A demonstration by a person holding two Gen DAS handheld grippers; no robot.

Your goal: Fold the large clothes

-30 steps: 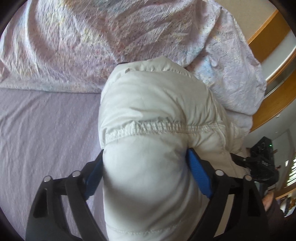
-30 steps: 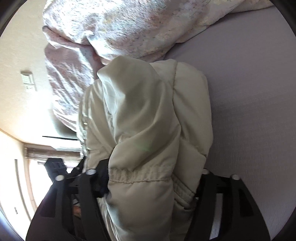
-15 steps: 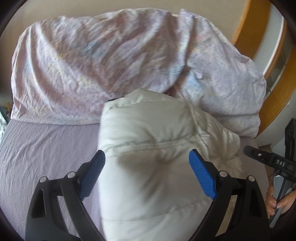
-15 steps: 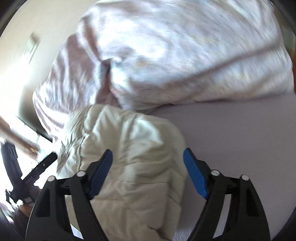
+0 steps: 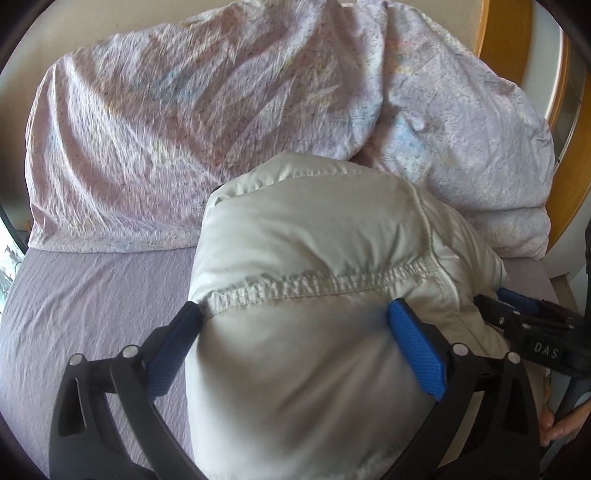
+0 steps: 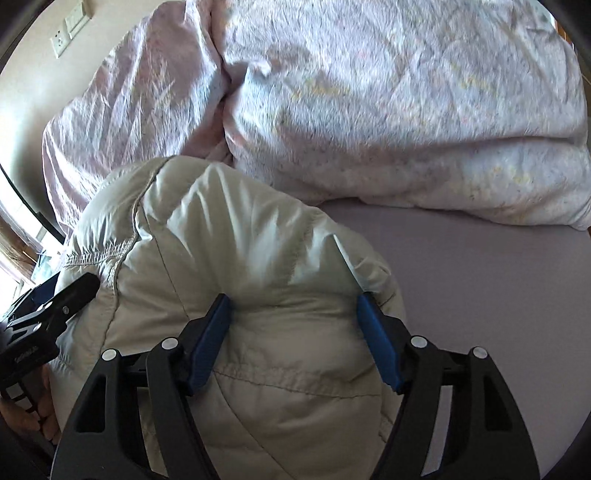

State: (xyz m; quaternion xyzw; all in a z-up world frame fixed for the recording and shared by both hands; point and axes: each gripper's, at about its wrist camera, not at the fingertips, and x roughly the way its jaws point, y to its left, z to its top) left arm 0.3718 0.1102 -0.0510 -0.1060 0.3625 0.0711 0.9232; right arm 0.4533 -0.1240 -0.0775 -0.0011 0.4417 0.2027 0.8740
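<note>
A cream puffy jacket (image 5: 310, 258) lies bundled on the lilac bed sheet (image 5: 85, 295); it also shows in the right wrist view (image 6: 229, 236). My left gripper (image 5: 295, 317) has its blue-padded jaws set wide, pressing into the bulging fabric on both sides. My right gripper (image 6: 295, 306) does the same on the other end of the bundle, jaws wide with padding bulging between them. Each gripper shows at the edge of the other's view: the right gripper (image 5: 532, 332), the left gripper (image 6: 48, 306).
A crumpled lilac patterned duvet (image 5: 207, 122) is heaped behind the jacket against the wall, also in the right wrist view (image 6: 388, 103). A wooden frame (image 5: 506, 33) stands at the right. Wall sockets (image 6: 70, 26) are at upper left.
Both grippers have swung from a steep downward look to a level view. They were drawn back and open half a second ago and now press into the jacket bundle again.
</note>
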